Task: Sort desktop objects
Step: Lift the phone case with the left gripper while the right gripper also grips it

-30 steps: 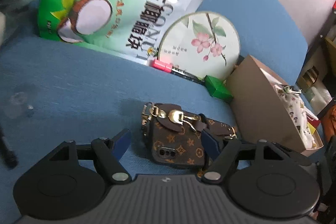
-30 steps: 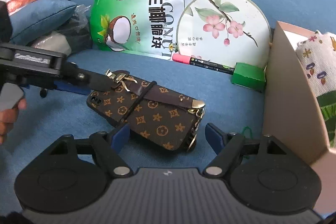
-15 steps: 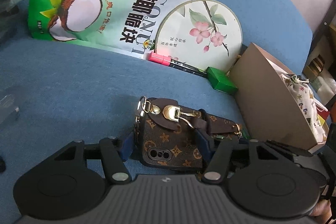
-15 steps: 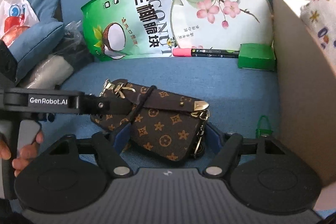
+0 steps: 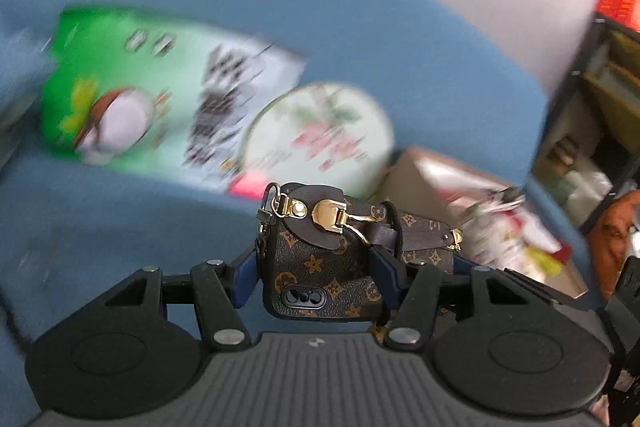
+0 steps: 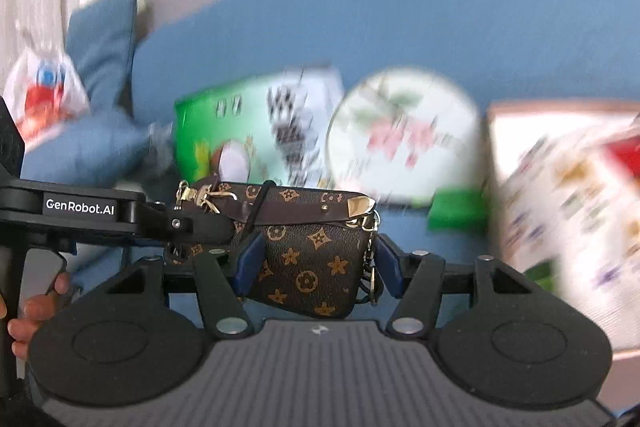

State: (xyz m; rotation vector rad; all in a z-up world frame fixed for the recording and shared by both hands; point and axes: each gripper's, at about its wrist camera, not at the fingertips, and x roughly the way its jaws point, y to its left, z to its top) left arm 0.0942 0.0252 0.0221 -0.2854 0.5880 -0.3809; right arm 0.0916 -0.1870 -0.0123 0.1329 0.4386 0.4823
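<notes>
A brown monogram phone case with a strap and gold clasps (image 5: 328,267) is held off the blue sofa seat (image 5: 100,227) by both grippers. My left gripper (image 5: 320,279) is shut on its camera end. My right gripper (image 6: 316,267) is shut on the other end of the case (image 6: 312,259), with the left gripper's arm (image 6: 100,215) reaching in from the left. A cardboard box (image 6: 560,227) with patterned cloth stands at the right; it also shows in the left wrist view (image 5: 460,195).
Against the sofa back lean a green coconut snack bag (image 6: 248,139) and a round floral fan (image 6: 404,143). A small green box (image 6: 456,209) lies by the cardboard box. A pink marker tip (image 5: 248,185) shows behind the case. Blue cushions and a plastic bag (image 6: 44,99) sit at the left.
Both grippers have closed on the phone case and lifted it off the seat. The background is now blurred by the upward motion.
</notes>
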